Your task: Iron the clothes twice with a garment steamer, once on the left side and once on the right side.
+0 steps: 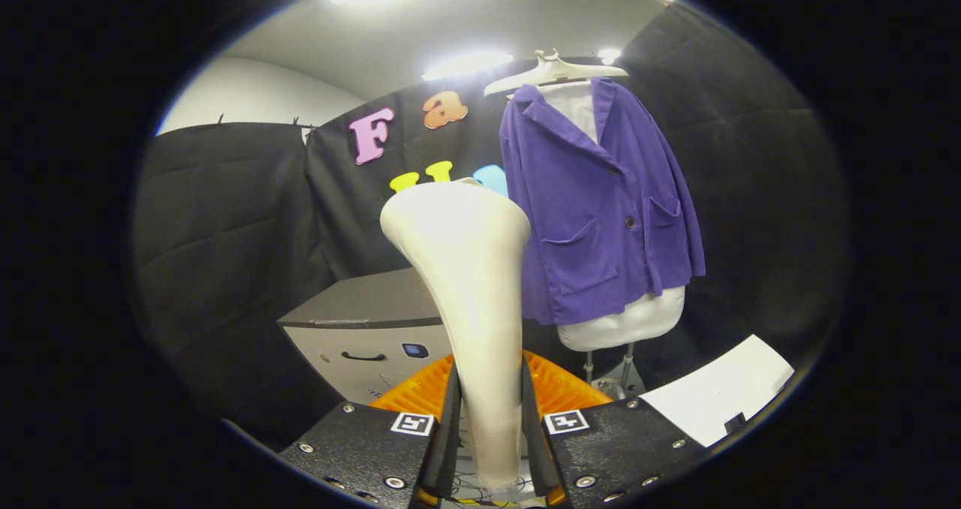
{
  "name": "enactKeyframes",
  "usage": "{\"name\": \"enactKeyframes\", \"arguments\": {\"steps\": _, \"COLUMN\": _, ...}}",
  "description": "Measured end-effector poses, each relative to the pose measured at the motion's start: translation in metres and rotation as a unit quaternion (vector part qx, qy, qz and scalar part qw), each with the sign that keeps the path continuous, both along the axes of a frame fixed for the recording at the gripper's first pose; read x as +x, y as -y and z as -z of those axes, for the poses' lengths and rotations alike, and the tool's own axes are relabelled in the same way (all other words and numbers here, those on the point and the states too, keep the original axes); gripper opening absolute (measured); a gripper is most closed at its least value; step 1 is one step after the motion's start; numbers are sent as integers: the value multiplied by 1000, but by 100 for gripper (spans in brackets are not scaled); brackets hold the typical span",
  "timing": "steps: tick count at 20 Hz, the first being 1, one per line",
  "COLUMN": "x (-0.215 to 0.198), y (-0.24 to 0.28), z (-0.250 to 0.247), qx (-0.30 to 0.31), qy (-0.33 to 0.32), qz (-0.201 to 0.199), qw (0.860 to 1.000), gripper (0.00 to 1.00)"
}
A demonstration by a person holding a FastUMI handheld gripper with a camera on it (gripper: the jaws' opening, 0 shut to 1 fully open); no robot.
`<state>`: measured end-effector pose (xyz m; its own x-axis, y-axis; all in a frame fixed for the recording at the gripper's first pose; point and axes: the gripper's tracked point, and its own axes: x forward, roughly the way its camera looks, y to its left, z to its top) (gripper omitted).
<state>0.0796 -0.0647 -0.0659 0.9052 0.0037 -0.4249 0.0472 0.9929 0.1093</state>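
Observation:
A cream garment steamer (pixel 469 284) stands upright between my fingers, its narrow handle pressed by both black pads and its wide head flaring above them. My gripper (pixel 489 426) is shut on that handle. Beyond the steamer and to its right, a purple jacket (pixel 601 209) with two front pockets hangs on a white mannequin torso (pixel 627 321) under a cream hanger (pixel 554 72). The steamer head overlaps the jacket's left edge in view, but the jacket is well beyond it.
A grey drawer cabinet (pixel 360 329) with a dark handle stands behind the steamer on the left. The mannequin's metal stand (pixel 612 370) rises from the floor. A white sheet (pixel 717 400) lies low on the right. Black cloth walls enclose the booth.

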Motion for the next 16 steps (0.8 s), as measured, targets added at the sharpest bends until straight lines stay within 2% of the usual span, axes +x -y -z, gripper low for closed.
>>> {"name": "enactKeyframes", "arguments": {"steps": 5, "x": -19, "y": -20, "z": 10, "qx": 1, "qy": -12, "qz": -34, "qw": 999, "gripper": 39}}
{"name": "enactKeyframes", "arguments": {"steps": 16, "x": -27, "y": -18, "z": 0, "qx": 5, "qy": -15, "qz": -23, "qw": 1000, "gripper": 39}}
